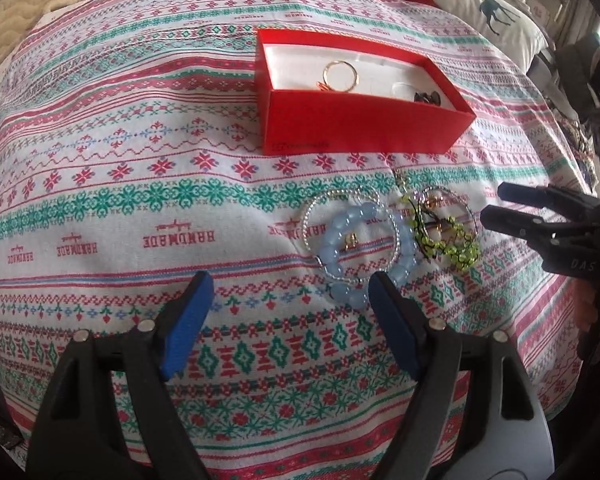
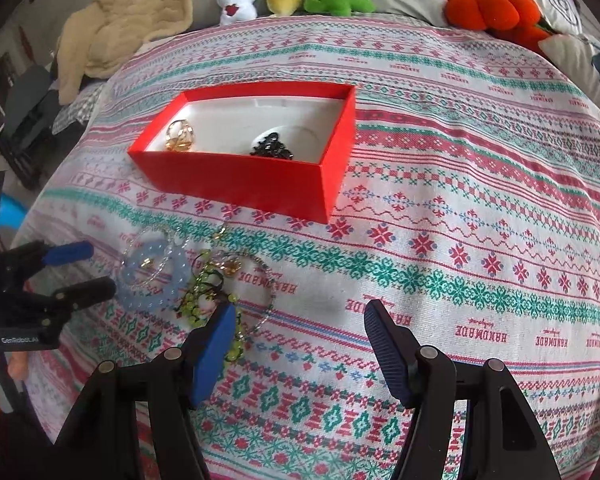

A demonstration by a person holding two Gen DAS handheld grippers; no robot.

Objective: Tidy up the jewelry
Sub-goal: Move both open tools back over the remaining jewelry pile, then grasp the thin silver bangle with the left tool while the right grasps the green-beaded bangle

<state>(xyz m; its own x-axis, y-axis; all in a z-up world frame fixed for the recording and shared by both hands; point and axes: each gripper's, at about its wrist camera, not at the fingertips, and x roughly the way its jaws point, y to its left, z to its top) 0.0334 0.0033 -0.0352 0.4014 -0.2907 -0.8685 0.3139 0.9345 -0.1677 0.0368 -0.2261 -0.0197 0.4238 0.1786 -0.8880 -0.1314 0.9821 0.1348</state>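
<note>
Currently hovering over patterned tablecloth (image 1: 100, 184): left gripper (image 1: 290, 292) spread wide, grasping nothing, fingertips just beside blue bead bracelet (image 1: 340, 256). Right gripper (image 2: 300, 320) also parted, gripping nothing, one pad overlapping green beaded piece (image 2: 204, 292). Lying tangled nearby: clear bead ring (image 1: 312, 208). Sitting inside red box (image 2: 236, 184): gold rings (image 2: 180, 136), black chain (image 2: 272, 146).

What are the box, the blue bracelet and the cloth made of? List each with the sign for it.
Box: likely matte red cardboard, with crisp folded edges and a white liner.
Blue bracelet: translucent pale round beads, glass or plastic; cannot tell which.
Cloth: woven fabric, soft and matte, with a stitched-looking pattern and slight wrinkles.
</note>
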